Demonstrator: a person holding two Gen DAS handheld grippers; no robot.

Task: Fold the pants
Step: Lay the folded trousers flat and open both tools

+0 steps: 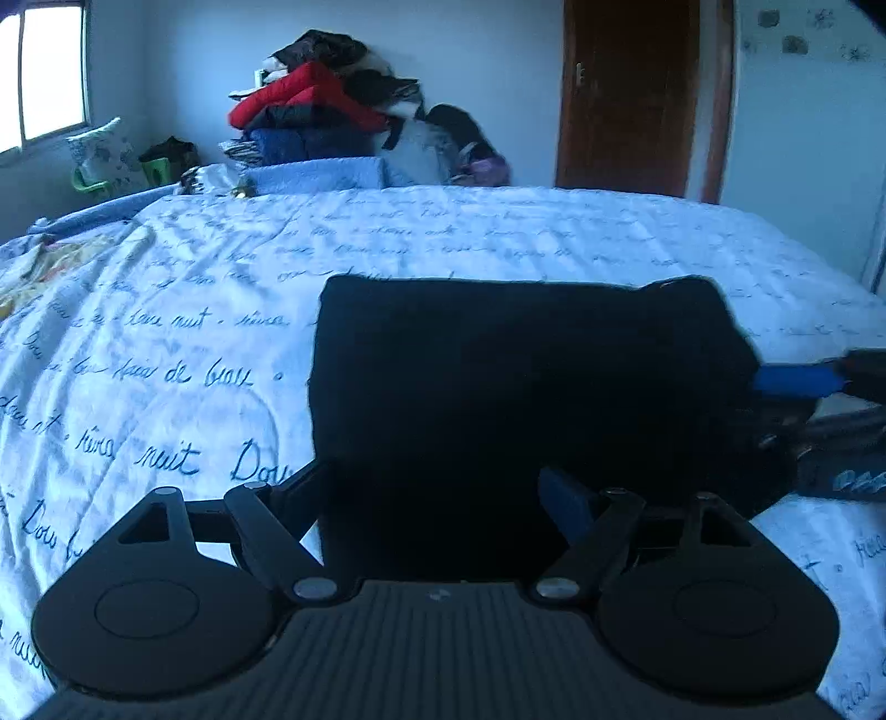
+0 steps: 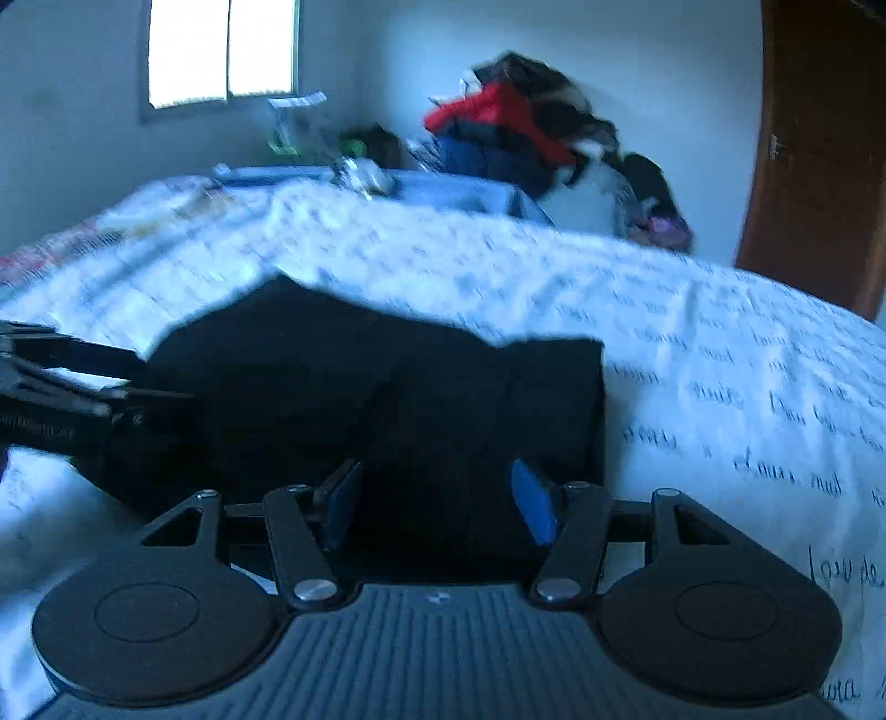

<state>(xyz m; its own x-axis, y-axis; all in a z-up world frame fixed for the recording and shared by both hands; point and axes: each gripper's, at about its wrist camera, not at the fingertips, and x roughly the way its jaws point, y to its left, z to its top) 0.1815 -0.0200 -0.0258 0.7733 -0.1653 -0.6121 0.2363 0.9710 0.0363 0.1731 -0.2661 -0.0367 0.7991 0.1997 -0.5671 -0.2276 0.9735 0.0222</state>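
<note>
At the near edge of the bed (image 1: 166,343), your left hand-held gripper (image 1: 443,493) sits with its jaws spread wide over the black pants (image 1: 526,376). The cloth runs between the fingers, and I cannot tell whether it touches them; nothing is pinched. Your right hand-held gripper (image 2: 437,498) is likewise parted, its blue pads (image 2: 534,501) standing either side of the near hem and gripping nothing.

The pants (image 2: 387,387) lie on the printed bedspread close to the near edge, already gathered into a compact dark block. My judgement is that the folding is nearly done and that what remains is squaring up or one last fold.

To do that well:
- Take the near hem with both grippers at matching points, one toward each side.
- Close fully on all layers, since the dark cloth hides how many layers lie there.
- Lift low and carry the hem straight toward the far edge of the block, so that the corners meet.
- Watch the far right corner, which looks rumpled and uneven, and press it flat.

Counted: one pair of pants, two grippers, one bed. Beyond the far edge stands one heap of clothes (image 1: 326,105) against the wall, then one window (image 2: 221,50) and one wooden door (image 1: 631,94).
</note>
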